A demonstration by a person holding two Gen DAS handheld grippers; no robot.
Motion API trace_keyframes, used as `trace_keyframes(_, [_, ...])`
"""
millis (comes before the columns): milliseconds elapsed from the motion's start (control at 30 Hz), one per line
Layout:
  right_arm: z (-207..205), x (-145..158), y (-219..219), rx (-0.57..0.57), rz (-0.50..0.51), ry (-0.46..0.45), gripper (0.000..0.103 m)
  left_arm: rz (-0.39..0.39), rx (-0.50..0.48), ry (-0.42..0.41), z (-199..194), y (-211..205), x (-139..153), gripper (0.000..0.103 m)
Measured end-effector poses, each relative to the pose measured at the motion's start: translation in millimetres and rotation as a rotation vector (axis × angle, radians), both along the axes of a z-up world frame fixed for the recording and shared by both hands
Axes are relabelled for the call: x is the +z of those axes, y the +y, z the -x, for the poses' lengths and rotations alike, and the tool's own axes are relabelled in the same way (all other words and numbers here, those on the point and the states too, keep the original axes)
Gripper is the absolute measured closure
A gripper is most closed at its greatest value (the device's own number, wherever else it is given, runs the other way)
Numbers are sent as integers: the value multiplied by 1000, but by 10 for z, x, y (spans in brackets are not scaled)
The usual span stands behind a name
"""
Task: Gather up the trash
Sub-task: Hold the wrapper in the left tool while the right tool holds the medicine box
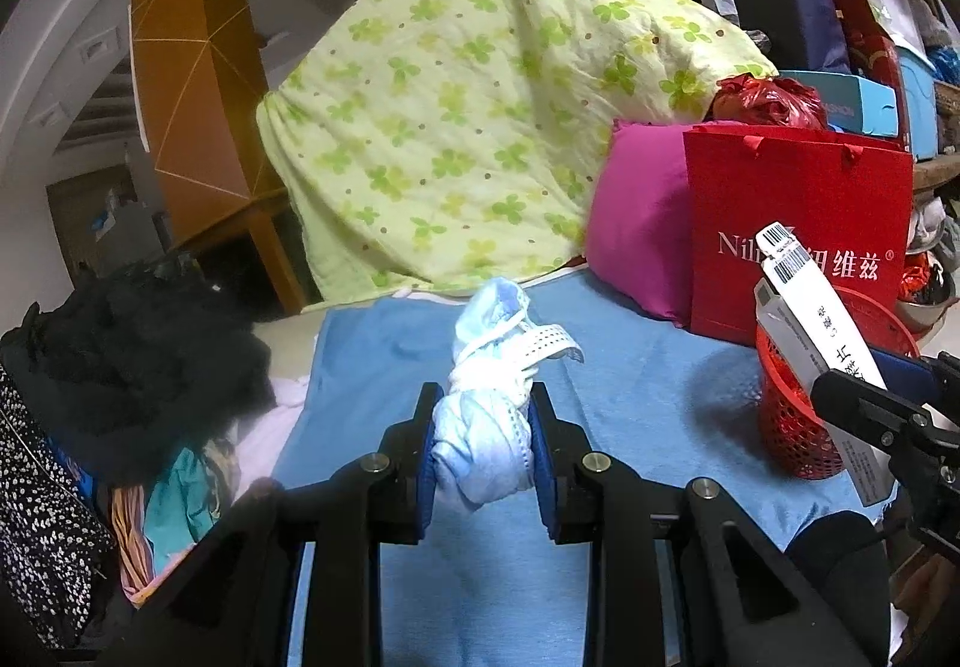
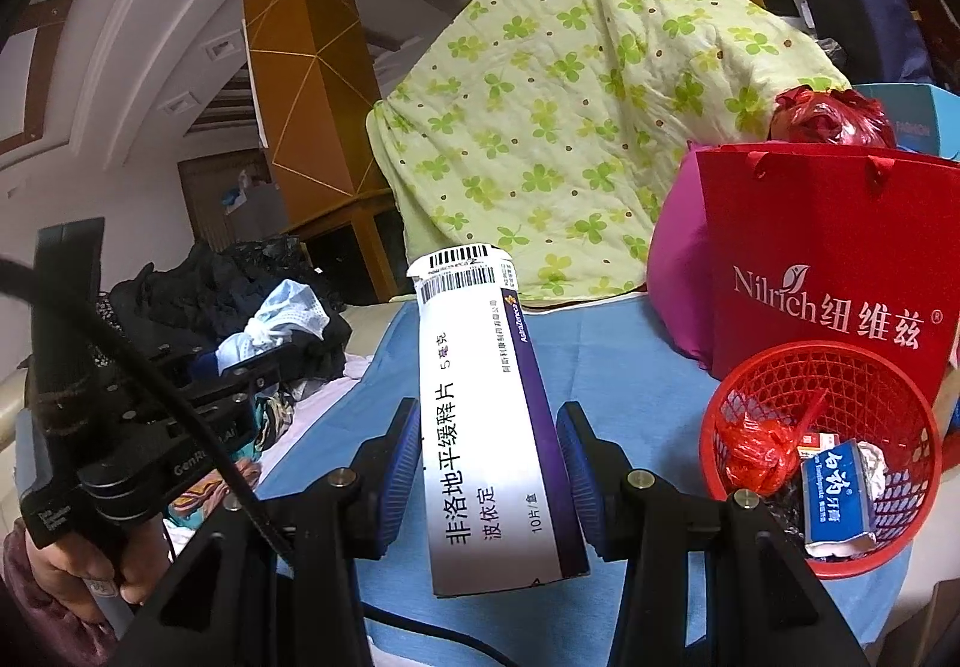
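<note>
Holding two pieces of trash above the blue sheet point(image 1: 630, 367), I see both grippers loaded. The left gripper point(image 1: 482, 448) has its jaws clamped on a crumpled face mask point(image 1: 480, 445), whose strap trails toward the far side. The right gripper point(image 2: 489, 478) has its jaws closed on a white medicine box point(image 2: 486, 415), standing upright. The red mesh basket point(image 2: 900, 403) sits near right, already holding wrappers. The box's lower end is cut off behind the jaws.

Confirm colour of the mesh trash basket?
Red basket, clearest in the right wrist view.
</note>
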State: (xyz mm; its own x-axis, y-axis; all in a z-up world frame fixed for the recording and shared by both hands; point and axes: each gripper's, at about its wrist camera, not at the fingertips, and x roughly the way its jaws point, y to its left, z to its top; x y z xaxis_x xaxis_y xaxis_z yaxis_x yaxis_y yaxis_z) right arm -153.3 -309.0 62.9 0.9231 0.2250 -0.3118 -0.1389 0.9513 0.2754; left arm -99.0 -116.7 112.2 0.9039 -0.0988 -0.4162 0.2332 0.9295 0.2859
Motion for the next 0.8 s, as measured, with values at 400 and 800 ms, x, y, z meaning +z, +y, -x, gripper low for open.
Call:
trace_keyframes(400, [79, -29, -88, -21, -20, 7, 54, -12, -25, 17, 1, -129, -46, 74])
trace_keyframes(800, [88, -48, -189, -33, -33, 12, 54, -25, -42, 30, -3, -206, -96, 74])
